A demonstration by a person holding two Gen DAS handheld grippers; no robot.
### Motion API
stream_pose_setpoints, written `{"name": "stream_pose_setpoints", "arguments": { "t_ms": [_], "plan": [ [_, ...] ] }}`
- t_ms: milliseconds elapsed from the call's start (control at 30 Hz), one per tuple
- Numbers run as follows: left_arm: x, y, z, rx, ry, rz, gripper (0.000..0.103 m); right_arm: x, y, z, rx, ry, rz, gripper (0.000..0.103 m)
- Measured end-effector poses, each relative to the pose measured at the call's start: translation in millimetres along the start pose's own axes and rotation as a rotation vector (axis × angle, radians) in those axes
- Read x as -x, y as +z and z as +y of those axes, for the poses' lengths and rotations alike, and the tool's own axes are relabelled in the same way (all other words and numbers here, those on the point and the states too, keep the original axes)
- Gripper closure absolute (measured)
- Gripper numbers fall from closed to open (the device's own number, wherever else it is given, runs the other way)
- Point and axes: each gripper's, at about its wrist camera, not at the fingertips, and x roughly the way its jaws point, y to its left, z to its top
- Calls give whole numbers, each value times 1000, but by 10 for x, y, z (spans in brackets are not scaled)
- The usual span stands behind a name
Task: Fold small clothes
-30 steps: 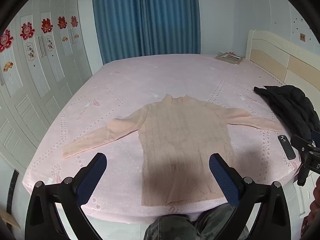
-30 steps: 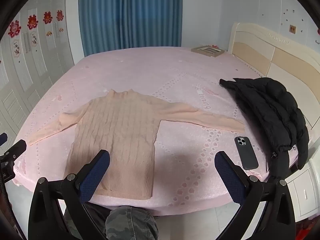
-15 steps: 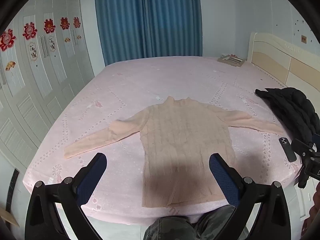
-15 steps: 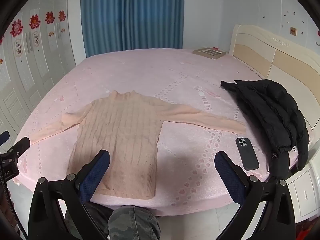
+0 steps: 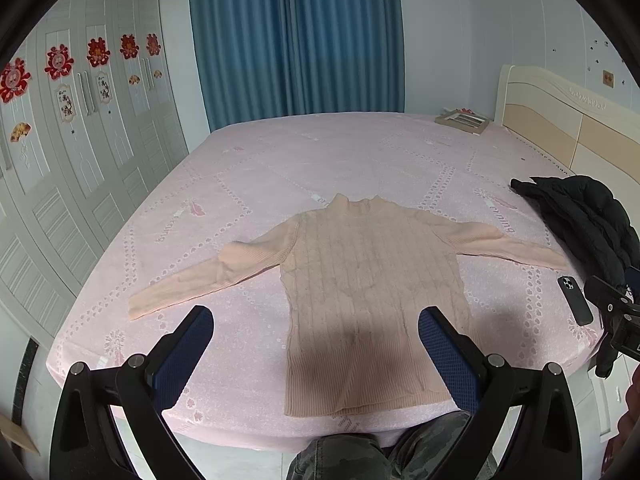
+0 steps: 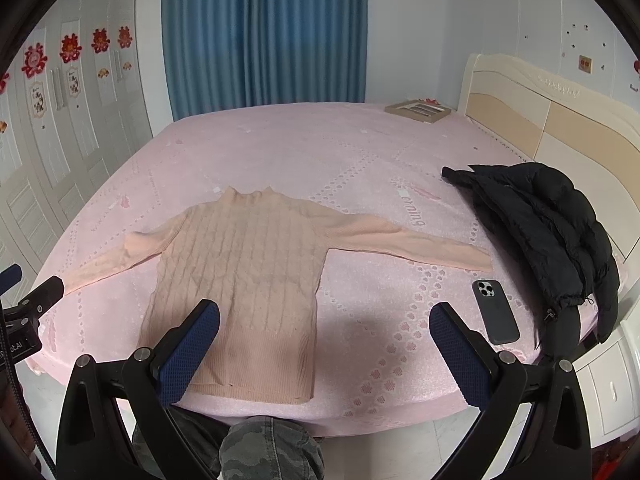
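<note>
A peach cable-knit sweater [image 5: 372, 280] [image 6: 248, 276] lies flat on the pink bed, collar away from me, hem at the near edge, both sleeves spread out sideways. My left gripper [image 5: 314, 316] hovers open above the near edge, over the hem and the bare sheet left of it, holding nothing. My right gripper [image 6: 324, 312] is also open and empty, held above the hem's right corner and the bare sheet beside it. Neither gripper touches the cloth.
A black puffer jacket [image 6: 552, 224] lies on the bed's right side by the headboard [image 6: 560, 120]. A dark phone [image 6: 495, 312] rests near the right sleeve's cuff. A picture frame [image 6: 418, 110] sits at the far corner. Wardrobe doors [image 5: 80, 160] line the left. Camouflage-trousered knees [image 6: 268, 448] show below.
Both grippers have drawn back and up slightly, so the sweater sits a bit lower and farther in view. Nothing was grasped; the sweater has not moved.
</note>
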Motion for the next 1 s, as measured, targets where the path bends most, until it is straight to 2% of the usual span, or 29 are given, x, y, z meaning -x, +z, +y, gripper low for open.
{"name": "stream_pose_setpoints", "arguments": {
  "t_ms": [1000],
  "plan": [
    [-53, 18, 62, 19, -15, 7, 0, 54, 22, 19, -9, 19, -26, 1]
  ]
}}
